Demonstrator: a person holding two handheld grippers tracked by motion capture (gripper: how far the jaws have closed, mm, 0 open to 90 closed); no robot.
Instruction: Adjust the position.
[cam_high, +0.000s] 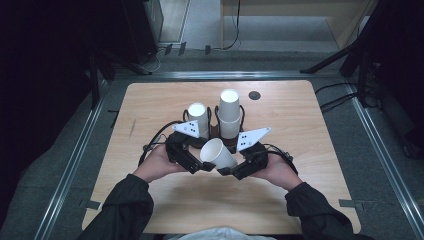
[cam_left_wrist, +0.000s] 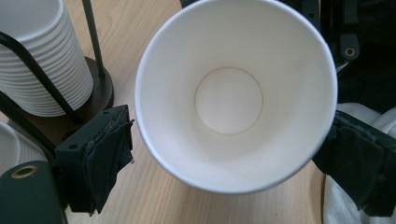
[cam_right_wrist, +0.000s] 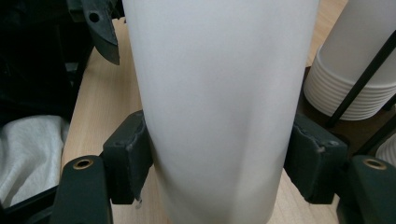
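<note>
I have one white paper cup off the stacks and lifted just in front of the dark wire cup rack, tilted with its mouth toward my left side. My right gripper is clenched on the cup's wall, both pads pressing it. My left gripper stands spread around the rim, its pads just clear of the paper. Judging from this, the pull from the rack is done; setting the cup down or handing it over remains. Two stacks of white cups wait in the rack.
</note>
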